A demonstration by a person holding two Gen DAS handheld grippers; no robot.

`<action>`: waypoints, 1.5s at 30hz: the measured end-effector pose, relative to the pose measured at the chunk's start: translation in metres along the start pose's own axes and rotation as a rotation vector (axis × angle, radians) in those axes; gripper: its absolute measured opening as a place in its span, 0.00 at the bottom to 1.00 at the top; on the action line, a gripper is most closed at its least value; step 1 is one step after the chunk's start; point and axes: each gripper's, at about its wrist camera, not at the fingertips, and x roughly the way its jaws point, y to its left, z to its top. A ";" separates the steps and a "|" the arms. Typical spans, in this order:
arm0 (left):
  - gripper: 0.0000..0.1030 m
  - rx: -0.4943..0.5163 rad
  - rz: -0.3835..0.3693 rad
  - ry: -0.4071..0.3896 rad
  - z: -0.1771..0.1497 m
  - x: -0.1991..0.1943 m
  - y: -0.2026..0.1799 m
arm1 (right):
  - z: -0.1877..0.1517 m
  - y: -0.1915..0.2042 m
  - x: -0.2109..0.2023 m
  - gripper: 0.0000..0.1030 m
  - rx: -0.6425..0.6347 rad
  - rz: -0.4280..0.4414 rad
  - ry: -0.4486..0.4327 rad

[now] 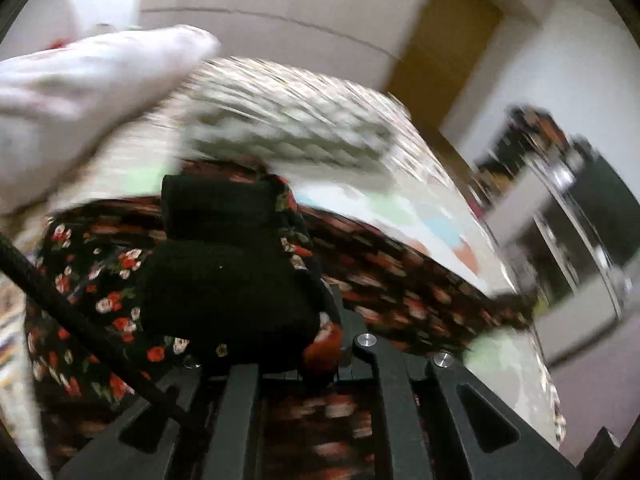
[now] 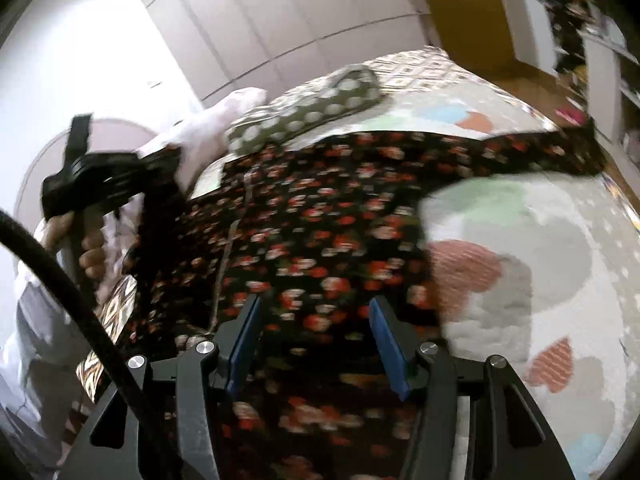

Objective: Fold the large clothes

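A black floral garment point(image 2: 320, 216) patterned with red and white roses lies spread across the bed point(image 2: 540, 280), which is covered by a pale quilt with coloured hearts. From the right wrist view the fabric runs from about six o'clock up to twelve, with one sleeve stretched out toward two o'clock, reaching near the bed's far edge. A grey polka-dot cushion point(image 2: 308, 108) sits on the bed just past the garment at about twelve o'clock, and a white pillow point(image 2: 224, 120) lies beside it at eleven.

The right gripper point(image 2: 316, 320) hangs over the garment with its blue-padded fingers point(image 2: 244, 340) spread wide apart, released, nothing caught between them.

The left gripper point(image 1: 224, 236) shows up in the left wrist view with black covered fingers point(image 1: 216, 208) closed together on a bunch of the floral cloth, the fabric draping around and below them. In the right wrist view the same tool appears at nine o'clock, held by a bare hand point(image 2: 88, 248) at the garment's left edge. A black cable point(image 2: 72, 288) sweeps across the lower left. Both views are smeared with motion blur.

White wardrobe doors point(image 2: 260, 20) stand behind the bed.
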 end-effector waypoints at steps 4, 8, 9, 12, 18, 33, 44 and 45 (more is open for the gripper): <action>0.34 0.042 -0.035 0.078 -0.019 0.031 -0.036 | 0.002 -0.030 -0.001 0.58 0.061 -0.019 0.007; 0.45 0.058 -0.035 0.077 -0.033 0.014 -0.035 | 0.009 -0.038 0.002 0.58 0.076 -0.011 0.012; 0.48 0.051 -0.017 0.061 -0.035 0.002 -0.028 | 0.013 -0.035 0.004 0.58 0.070 -0.007 0.013; 0.61 0.023 0.016 0.013 -0.040 -0.044 0.001 | 0.025 -0.017 0.012 0.58 0.027 0.011 0.015; 0.67 -0.006 0.229 -0.086 -0.067 -0.119 0.079 | 0.055 0.022 0.056 0.63 -0.047 0.028 0.059; 0.68 -0.092 0.416 -0.027 -0.162 -0.155 0.173 | 0.094 0.055 0.182 0.03 -0.280 -0.360 0.183; 0.71 -0.081 0.473 0.091 -0.198 -0.094 0.173 | 0.095 0.002 0.192 0.03 -0.185 -0.433 0.201; 0.71 -0.077 0.477 0.092 -0.197 -0.093 0.172 | 0.096 0.002 0.189 0.03 -0.184 -0.427 0.199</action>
